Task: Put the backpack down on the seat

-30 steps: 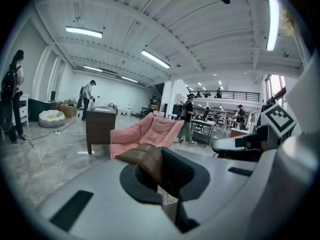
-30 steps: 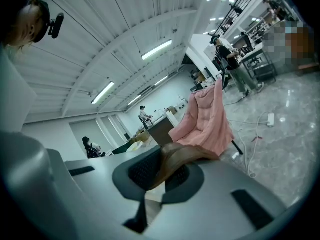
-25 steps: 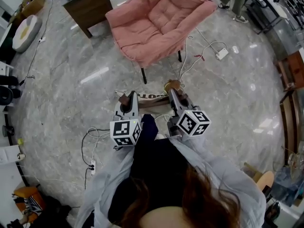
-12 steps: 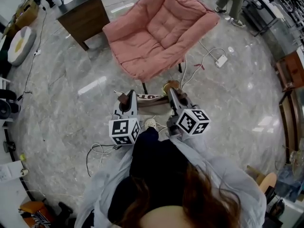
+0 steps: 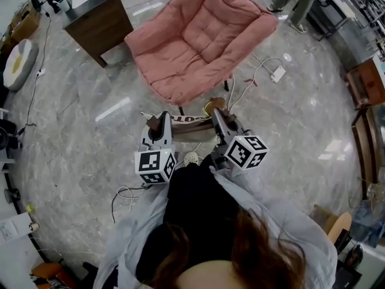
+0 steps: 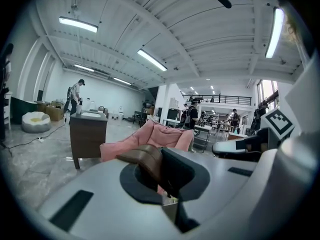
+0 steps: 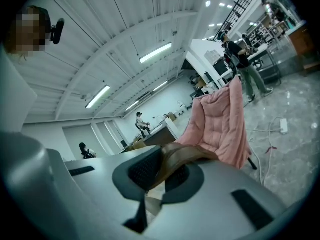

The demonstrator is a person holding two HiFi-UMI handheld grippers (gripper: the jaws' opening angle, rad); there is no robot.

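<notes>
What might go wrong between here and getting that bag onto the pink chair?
1. The left gripper and right gripper each pinch only a thin brown strap of the backpack. A strap may slip, and the bag would drop short of the pink chair.
2. White cables lie on the floor by the chair's legs and near the person's feet, so a step forward might snag one.

Left tool (image 5: pixel 157 125), right tool (image 5: pixel 216 111), both clamped

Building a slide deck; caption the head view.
Left claw and right claw grip backpack straps before the pink armchair.
</notes>
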